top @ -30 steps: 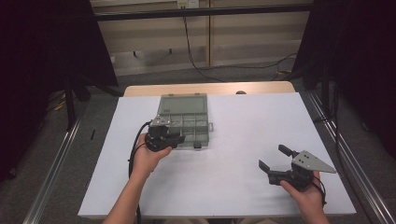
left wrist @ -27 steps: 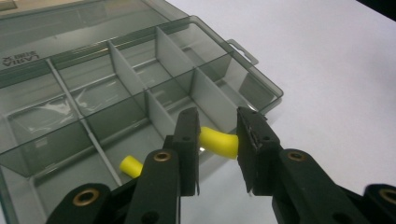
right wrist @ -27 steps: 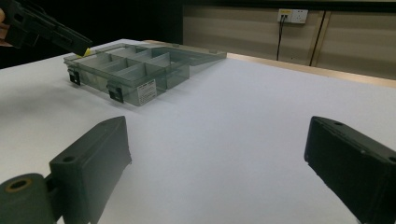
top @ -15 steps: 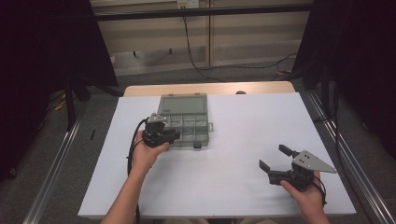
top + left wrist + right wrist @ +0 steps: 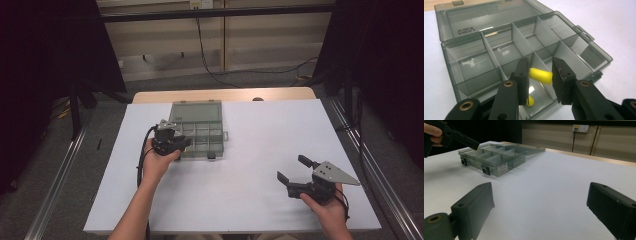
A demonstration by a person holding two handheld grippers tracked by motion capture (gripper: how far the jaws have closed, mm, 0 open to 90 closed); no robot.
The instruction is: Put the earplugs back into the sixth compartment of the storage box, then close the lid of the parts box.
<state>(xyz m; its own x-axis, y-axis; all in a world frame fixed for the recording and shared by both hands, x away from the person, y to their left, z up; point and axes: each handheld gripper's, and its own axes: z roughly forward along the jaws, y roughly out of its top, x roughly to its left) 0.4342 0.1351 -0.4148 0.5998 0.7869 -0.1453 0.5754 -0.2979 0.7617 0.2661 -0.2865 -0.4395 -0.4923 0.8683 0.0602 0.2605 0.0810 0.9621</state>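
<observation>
Left gripper (image 5: 540, 76): fingers (image 5: 522, 75) set either side of a yellow foam earplug (image 5: 540, 76), just opening; contact uncertain, plug apparently at the point of release. Positioned centre of left gripper view, above a near compartment of the open grey organiser box (image 5: 464, 82); second yellow piece (image 5: 530, 101) lying below in the same cell. Step judged: depositing plug. Next: widen fully, lift clear without catching dividers. Right gripper (image 5: 295, 175): released, empty, lower right of high view on white worktop (image 5: 250, 200).
</observation>
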